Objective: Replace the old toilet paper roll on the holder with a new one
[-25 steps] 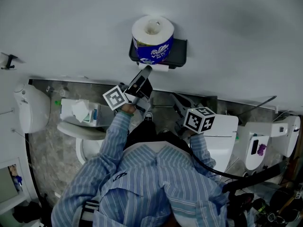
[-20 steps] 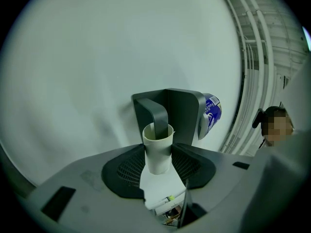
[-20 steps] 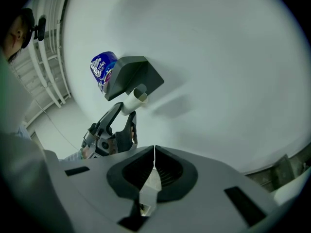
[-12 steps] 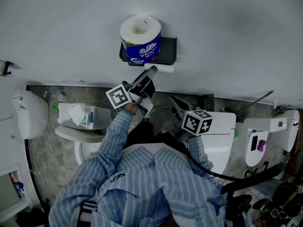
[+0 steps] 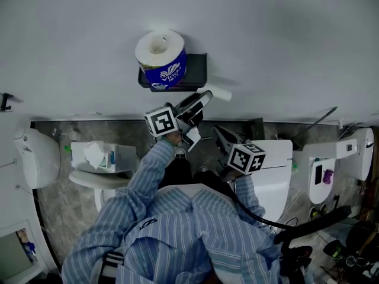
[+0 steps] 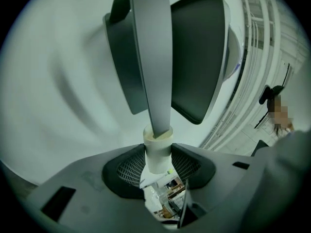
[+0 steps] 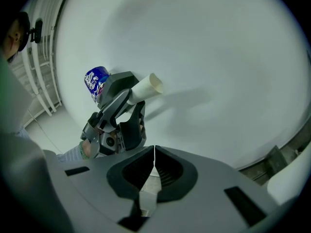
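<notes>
The left gripper was closed partway on the bare cardboard tube, its pads pressing on both sides; the tube's open end met the grey bar of the black holder. The right gripper was fully shut and empty, held lower; the new roll in blue wrap stood upright on the holder's shelf, against the white wall.

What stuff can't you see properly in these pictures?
- Left gripper view: whether the cardboard tube held by the left gripper is fully off the holder's bar. The bar's end covers the tube's mouth.
- Head view: that bar, hidden beneath the holder's shelf and the wrapped toilet paper roll.
- Head view: the print on the roll's blue wrapper, too small to read.
</notes>
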The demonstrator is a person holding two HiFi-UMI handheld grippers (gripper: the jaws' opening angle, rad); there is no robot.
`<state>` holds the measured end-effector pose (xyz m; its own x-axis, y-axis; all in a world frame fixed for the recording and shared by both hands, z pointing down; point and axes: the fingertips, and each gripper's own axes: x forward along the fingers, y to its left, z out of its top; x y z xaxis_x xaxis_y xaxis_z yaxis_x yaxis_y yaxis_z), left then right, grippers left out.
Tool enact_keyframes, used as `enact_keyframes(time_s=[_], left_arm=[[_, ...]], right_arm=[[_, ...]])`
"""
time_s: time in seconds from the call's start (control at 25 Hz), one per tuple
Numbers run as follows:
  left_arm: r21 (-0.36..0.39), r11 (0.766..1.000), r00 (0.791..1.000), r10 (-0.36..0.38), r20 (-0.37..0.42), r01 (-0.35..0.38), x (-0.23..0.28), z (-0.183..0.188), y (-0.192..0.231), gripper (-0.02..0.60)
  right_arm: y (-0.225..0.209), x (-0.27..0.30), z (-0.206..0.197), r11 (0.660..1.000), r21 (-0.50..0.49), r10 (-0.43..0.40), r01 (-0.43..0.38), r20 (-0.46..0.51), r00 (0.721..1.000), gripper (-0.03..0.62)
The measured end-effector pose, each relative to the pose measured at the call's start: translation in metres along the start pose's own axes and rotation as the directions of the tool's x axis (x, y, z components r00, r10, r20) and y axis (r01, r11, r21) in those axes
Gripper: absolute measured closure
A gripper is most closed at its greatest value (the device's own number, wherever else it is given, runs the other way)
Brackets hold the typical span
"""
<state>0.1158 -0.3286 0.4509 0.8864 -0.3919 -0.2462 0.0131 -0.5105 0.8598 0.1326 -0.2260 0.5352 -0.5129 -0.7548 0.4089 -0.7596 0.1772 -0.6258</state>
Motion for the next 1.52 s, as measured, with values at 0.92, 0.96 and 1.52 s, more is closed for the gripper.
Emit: enact_keyframes(time_s=[0.92,0.96,1.52], left_arm=[[0.272,0.93,0.965,0.26,-0.008,-0.248,-0.101,0.001,0.021,0.411],[0.281,0.921,0.961,0.277,0.011,-0.269,-0.109,0.004,0.021,0.411],[0.285,0.839,0.883,0.414,0.221,-0.464,-0.207,0.028,0.017,0.411]], right_arm=[[0.059,-0.011,0.125,0.913,-0.393,0.205,-0.106,0.221,0.953,0.523],[0.068,-0.01,0.133,0.905,-0.407,0.231,-0.125,0.222,0.947,0.477],[0.185,0.028,0.177,0.739,-0.657,0.339,-0.15,0.169,0.926,0.238]])
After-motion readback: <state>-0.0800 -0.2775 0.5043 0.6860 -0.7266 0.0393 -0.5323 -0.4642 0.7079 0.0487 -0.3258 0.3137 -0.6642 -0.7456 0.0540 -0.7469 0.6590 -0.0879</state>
